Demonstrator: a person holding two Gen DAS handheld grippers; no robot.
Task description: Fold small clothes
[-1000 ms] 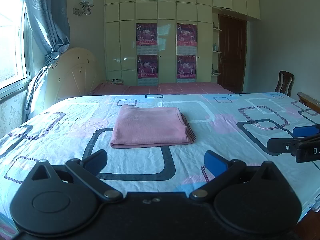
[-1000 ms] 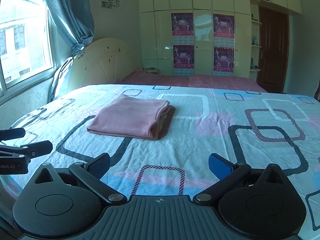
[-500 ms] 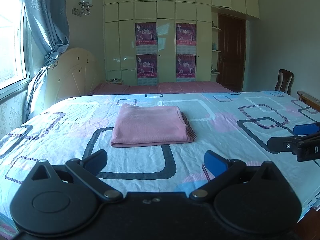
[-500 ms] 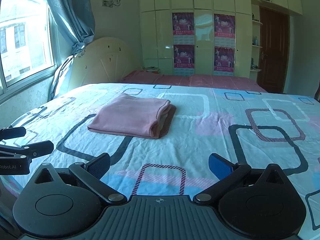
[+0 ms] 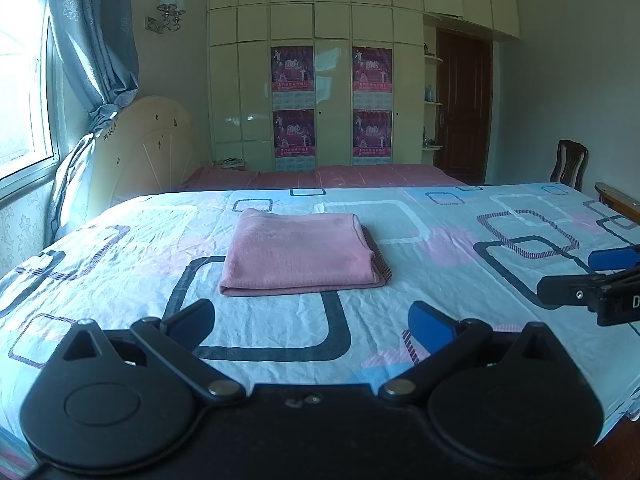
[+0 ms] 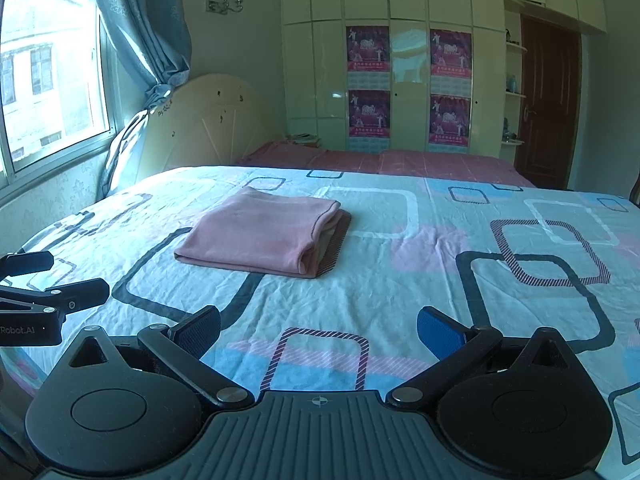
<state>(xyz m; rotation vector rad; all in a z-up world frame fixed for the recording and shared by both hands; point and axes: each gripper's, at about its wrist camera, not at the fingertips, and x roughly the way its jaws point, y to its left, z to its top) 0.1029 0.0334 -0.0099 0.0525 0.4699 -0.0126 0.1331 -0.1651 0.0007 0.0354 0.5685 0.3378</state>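
A pink garment [image 5: 300, 254] lies folded into a flat rectangle on the patterned bed sheet [image 5: 440, 248]; it also shows in the right wrist view [image 6: 264, 234], with its layered edge facing right. My left gripper [image 5: 312, 322] is open and empty, held back from the garment above the bed's near side. My right gripper [image 6: 320, 328] is open and empty, also short of the garment and to its right. Each gripper shows at the edge of the other's view: the right one [image 5: 592, 280] and the left one [image 6: 56, 280].
A cream headboard [image 5: 148, 148] and blue curtain [image 5: 100, 40] stand at the left by the window. A wardrobe wall with posters [image 5: 332, 100] and a dark door [image 5: 464, 108] are at the back. A wooden chair [image 5: 568, 164] stands beyond the bed's right side.
Both grippers have barely shifted; the view has drifted slightly. The folded garment has not moved.
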